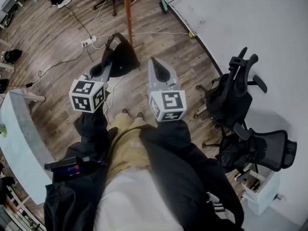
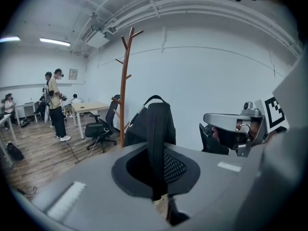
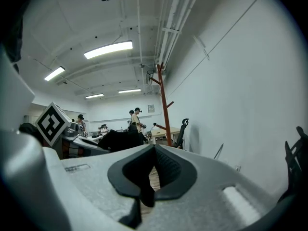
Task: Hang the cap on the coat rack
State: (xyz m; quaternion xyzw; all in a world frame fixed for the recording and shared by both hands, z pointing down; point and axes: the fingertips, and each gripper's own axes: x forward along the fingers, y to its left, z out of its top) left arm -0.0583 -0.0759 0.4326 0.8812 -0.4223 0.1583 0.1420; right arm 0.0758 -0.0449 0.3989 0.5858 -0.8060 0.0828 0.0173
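A black cap hangs from my left gripper, which is shut on it; in the left gripper view the cap stands up as a dark fold pinched between the pads of that gripper. The brown wooden coat rack stands just beyond it on the floor, its pole and pegs left of the cap and a little farther off. My right gripper is beside the left one, shut with nothing in it. From the right gripper view the coat rack rises ahead by the white wall.
Two black office chairs stand by the wall at the right. A power strip with cables lies on the wood floor left of the rack. A white table is at my left. People stand by a desk farther back.
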